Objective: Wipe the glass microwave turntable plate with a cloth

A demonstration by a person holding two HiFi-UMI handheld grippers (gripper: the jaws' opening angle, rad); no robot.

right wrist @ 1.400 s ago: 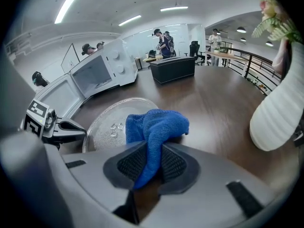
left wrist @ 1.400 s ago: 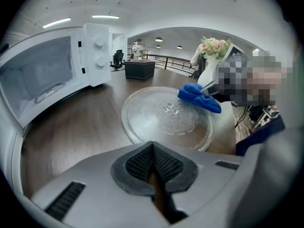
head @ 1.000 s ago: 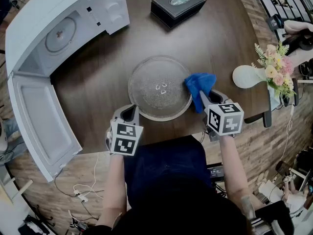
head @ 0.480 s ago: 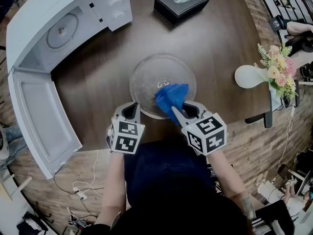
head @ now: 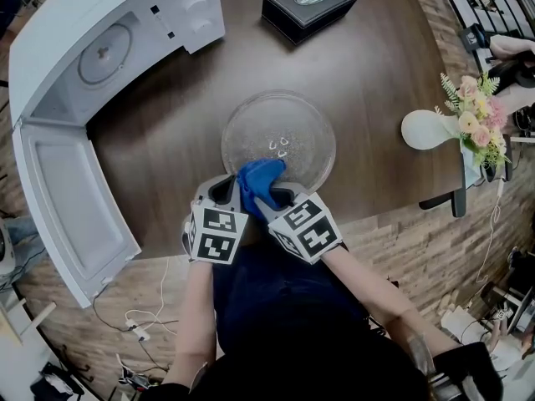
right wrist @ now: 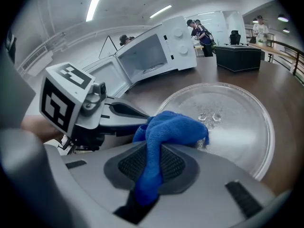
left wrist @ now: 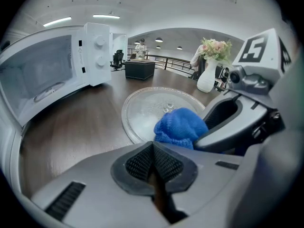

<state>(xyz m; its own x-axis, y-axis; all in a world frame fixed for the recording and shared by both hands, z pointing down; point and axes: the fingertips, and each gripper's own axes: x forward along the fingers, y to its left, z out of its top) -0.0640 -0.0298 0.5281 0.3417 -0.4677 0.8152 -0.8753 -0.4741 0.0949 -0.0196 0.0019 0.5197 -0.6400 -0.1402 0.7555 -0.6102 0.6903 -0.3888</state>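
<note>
At the near edge of the table (head: 167,149), left gripper (head: 219,189) closed on nothing, right gripper (head: 274,195) pinching the blue cloth (head: 257,177) over the near rim of the glass plate (head: 305,132). Press lightly, sweep overlapping arcs toward the far rim, avoid shoving the plate.

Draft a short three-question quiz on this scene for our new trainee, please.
1. True or false: the microwave has its door open.
2. What do the right tongs hold? A) a sponge B) the blue cloth C) nothing
3. On which of the person's own sides of the glass plate does the white vase stand?
Key: 1 true; 2 B; 3 right.
</note>
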